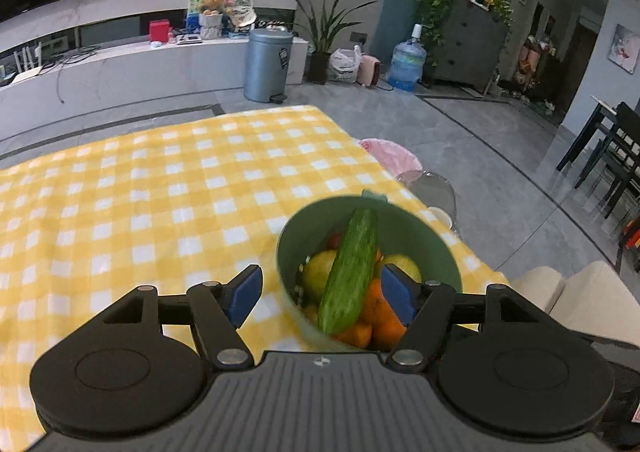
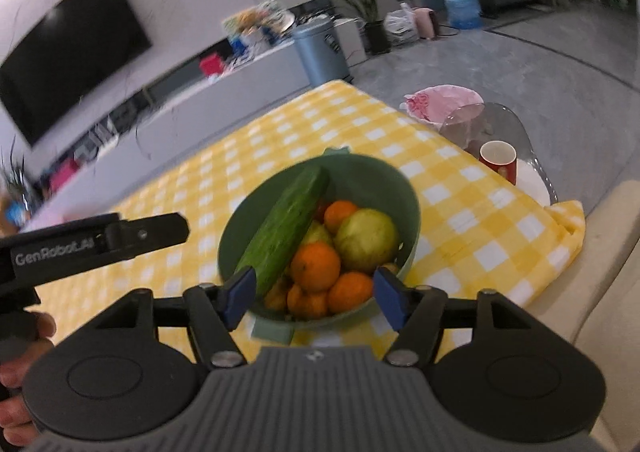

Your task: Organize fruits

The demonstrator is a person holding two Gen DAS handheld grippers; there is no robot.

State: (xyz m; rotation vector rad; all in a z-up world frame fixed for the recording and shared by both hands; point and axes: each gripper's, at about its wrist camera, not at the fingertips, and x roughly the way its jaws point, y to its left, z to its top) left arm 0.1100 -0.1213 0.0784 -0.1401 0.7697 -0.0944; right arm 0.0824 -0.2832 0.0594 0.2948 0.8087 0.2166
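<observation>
A green bowl (image 1: 304, 228) (image 2: 380, 180) stands on the yellow checked tablecloth (image 1: 160, 192) near the table's right edge. In it a long cucumber (image 1: 352, 272) (image 2: 288, 228) leans on the rim over several oranges (image 1: 380, 312) (image 2: 316, 266) and a yellow-green fruit (image 2: 366, 240). My left gripper (image 1: 320, 296) hovers open above the bowl's near side, blue pads apart and holding nothing. My right gripper (image 2: 315, 298) is open too, its pads either side of the bowl's near rim without touching fruit. In the right wrist view, the left tool's black body (image 2: 100, 242) sticks in from the left.
Off the table's right edge stands a glass side table (image 2: 516, 140) with a red cup (image 2: 498, 160) and a pink bag (image 2: 440, 100). A beige cushioned seat (image 2: 608, 252) lies to the near right. A person's hand (image 2: 16, 372) shows at the lower left.
</observation>
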